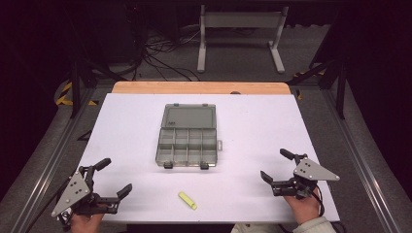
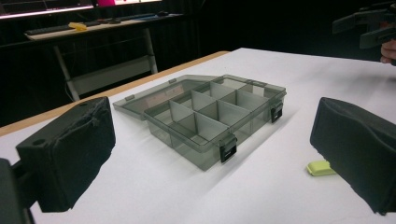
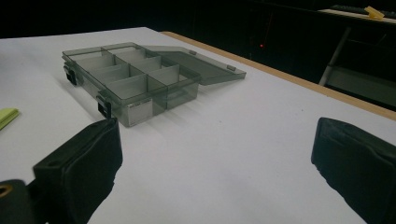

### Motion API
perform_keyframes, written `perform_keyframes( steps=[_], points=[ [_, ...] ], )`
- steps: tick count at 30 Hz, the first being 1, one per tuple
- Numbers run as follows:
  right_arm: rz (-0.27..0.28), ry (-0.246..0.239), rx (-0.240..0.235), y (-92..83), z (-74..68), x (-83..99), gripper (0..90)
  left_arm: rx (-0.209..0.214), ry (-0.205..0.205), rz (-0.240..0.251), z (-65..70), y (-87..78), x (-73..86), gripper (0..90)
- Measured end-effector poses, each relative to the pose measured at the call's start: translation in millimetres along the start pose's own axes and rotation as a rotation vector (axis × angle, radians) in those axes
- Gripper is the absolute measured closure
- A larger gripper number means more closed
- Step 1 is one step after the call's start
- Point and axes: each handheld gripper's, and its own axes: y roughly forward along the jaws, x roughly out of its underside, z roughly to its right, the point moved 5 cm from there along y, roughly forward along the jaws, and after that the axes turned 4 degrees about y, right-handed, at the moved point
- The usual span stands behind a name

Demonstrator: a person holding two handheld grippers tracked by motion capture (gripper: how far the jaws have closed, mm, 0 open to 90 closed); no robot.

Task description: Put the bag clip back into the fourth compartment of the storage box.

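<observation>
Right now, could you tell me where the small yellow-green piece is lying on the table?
In the high view the yellow-green piece lies on the white table near its front edge, just in front of the open compartment box.

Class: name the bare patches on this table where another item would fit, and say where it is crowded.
Bare white table lies left of the open organizer box, and equally right of it. Tightest is the near edge, where the yellow piece lies between the left tool and right tool.

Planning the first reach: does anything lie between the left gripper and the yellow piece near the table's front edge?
Nothing visible does. The left gripper stands open, and only bare white table lies between it and the yellow piece. The open compartment box sits farther back, off that path.
</observation>
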Motion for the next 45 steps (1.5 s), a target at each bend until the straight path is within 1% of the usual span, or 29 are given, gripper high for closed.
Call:
perform_keyframes(
  steps=[2,8,10,12,13,16,19,21,22,24,25,26,29,33,38,41,45],
  points=[
    [-0.003,0.000,-0.003,0.3,-0.6,0.1,2.8,-0.002,-0.007,0.005,0.0,-0.5,-0.1,0.8],
    [-0.005,0.000,-0.006,0.3,-1.3,-0.3,2.7,-0.002,0.000,0.004,-0.1,0.0,-0.7,0.8],
    [-0.007,0.000,-0.007,0.4,-1.3,-0.5,2.8,0.002,0.000,0.005,0.4,0.0,-0.3,0.8],
    [-0.001,-0.001,-0.007,0.9,-1.1,-1.0,2.8,-0.003,-0.003,0.009,0.3,-0.1,-0.4,0.8],
    [-0.008,0.001,-0.007,0.8,-1.2,-0.7,2.8,-0.001,-0.006,0.008,0.3,-0.4,-0.4,0.8],
    [-0.003,-0.002,-0.008,1.5,-1.6,-1.2,2.8,-0.005,0.002,0.008,0.4,0.1,-0.2,0.9],
    [-0.004,-0.001,-0.011,1.8,-2.0,-1.7,2.8,-0.004,0.000,0.010,0.6,0.6,-0.3,0.9],
    [-0.006,0.002,-0.017,2.7,-2.9,-2.5,2.8,-0.003,-0.001,0.002,0.6,0.6,0.2,0.9],
    [-0.007,0.003,-0.027,4.0,-4.3,-3.5,2.7,-0.002,0.000,-0.002,0.3,0.5,0.4,0.9],
    [-0.010,-0.016,-0.060,7.1,-10.0,-6.3,3.5,-0.003,-0.004,0.001,0.3,0.4,0.4,0.9],
    [-0.028,-0.034,-0.070,9.7,-14.4,-9.0,3.6,-0.002,-0.003,0.000,0.3,0.3,0.3,0.9],
    [-0.037,-0.040,-0.082,11.0,-16.9,-10.9,3.6,-0.003,-0.002,0.002,0.3,0.3,0.4,0.9],
    [-0.046,-0.027,-0.127,17.4,-27.2,-20.2,3.6,-0.002,0.000,0.003,-0.3,0.1,0.4,1.0],
    [-0.056,-0.043,-0.172,26.5,-40.3,-28.8,3.6,-0.001,0.000,0.004,-0.1,-0.3,0.0,1.0],
    [-0.069,-0.056,-0.214,37.9,-52.9,-35.8,3.6,-0.002,0.000,0.004,0.1,-0.5,0.0,1.1],
    [-0.072,-0.063,-0.229,43.4,-58.3,-39.0,3.6,0.005,0.002,0.004,0.0,-0.3,-0.1,1.1],
    [-0.067,-0.065,-0.260,50.1,-66.2,-44.4,3.5,0.003,0.005,0.008,0.3,0.2,-0.5,1.1]
  ],
)
